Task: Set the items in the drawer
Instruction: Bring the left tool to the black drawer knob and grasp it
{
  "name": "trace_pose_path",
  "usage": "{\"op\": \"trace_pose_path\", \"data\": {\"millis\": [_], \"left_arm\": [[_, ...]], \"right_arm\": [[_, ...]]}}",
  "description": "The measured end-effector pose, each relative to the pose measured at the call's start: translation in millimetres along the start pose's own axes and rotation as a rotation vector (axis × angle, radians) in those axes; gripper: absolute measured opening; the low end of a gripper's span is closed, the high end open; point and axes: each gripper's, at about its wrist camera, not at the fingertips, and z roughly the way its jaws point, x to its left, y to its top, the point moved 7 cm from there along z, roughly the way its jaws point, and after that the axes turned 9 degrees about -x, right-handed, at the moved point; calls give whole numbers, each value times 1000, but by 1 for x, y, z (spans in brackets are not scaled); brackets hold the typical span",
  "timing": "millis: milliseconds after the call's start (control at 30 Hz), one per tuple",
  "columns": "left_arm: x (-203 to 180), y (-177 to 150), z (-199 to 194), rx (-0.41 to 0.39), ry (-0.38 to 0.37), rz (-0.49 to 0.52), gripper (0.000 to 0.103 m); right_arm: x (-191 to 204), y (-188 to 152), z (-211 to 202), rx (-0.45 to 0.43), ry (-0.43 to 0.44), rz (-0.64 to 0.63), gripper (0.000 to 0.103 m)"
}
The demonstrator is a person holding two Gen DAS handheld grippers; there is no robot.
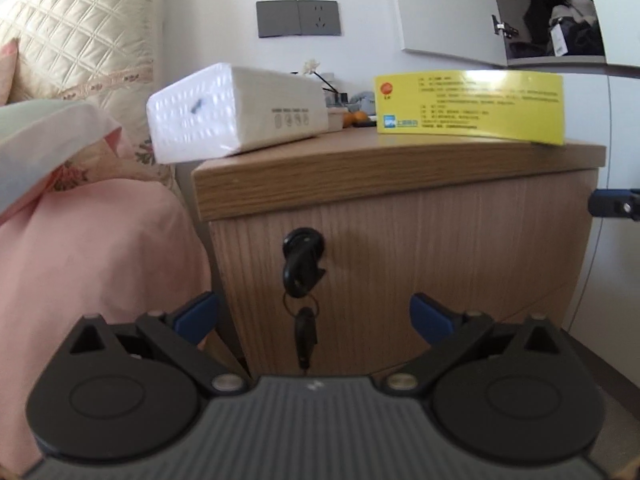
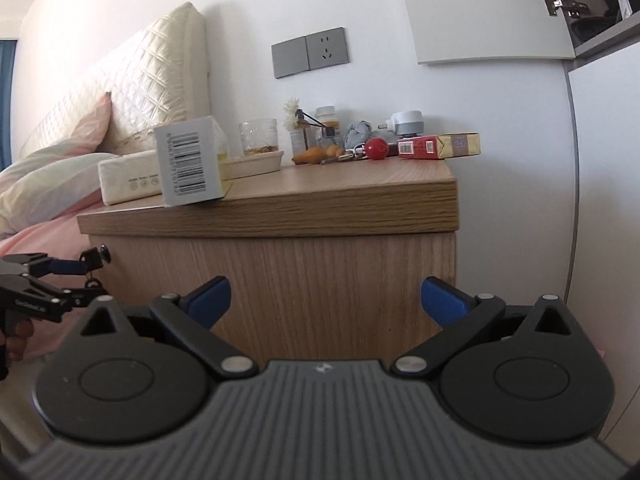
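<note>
Left gripper [image 1: 314, 314] nearest the drawer front, fingers spread wide, nothing between them. It is lined up on the key [image 1: 303, 266] sticking out of the lock, with a second key [image 1: 306, 338] dangling below on a ring. Likely reason for the aim: the front has no handle in view, so the key looks like the only thing to pull on. The right wrist view shows this gripper's fingers level with the key or touching it; contact cannot be told.

Right gripper [image 2: 324, 300] held back from the drawer front [image 2: 280, 292], fingers also spread, empty, facing bare wood toward the nightstand's right side. Probably waiting its turn to fetch items once the drawer is out.

Drawer is shut; front flush under the nightstand top [image 2: 280, 208].

Items for the drawer sit on top, none taken yet. Front edge: a white tissue pack [image 1: 236, 110] overhanging the left corner toward the bed, and a yellow box [image 1: 470, 104] standing on its long side. Its barcode end faces the right wrist camera.

Farther back, along the wall: a glass [image 2: 258, 138], a shallow tray [image 2: 254, 164], small bottles, a red ball [image 2: 377, 148], a red-and-gold packet [image 2: 438, 146].

Beyond: a grey wall socket [image 2: 310, 52].

Judgement: opening step, task barely begun.
</note>
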Motion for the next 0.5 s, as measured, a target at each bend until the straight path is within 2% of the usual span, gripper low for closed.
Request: {"op": "trace_pose_path", "data": {"millis": [100, 233, 500], "left_arm": [[6, 3, 2, -13, 9, -4, 103], [14, 4, 4, -22, 12, -17, 103], [17, 9, 12, -36, -28, -19, 102]], "right_arm": [[-3, 5, -5, -33, -44, -18, 102], [-16, 4, -2, -26, -80, 3, 103], [-26, 1, 14, -9, -64, 7, 102]]}}
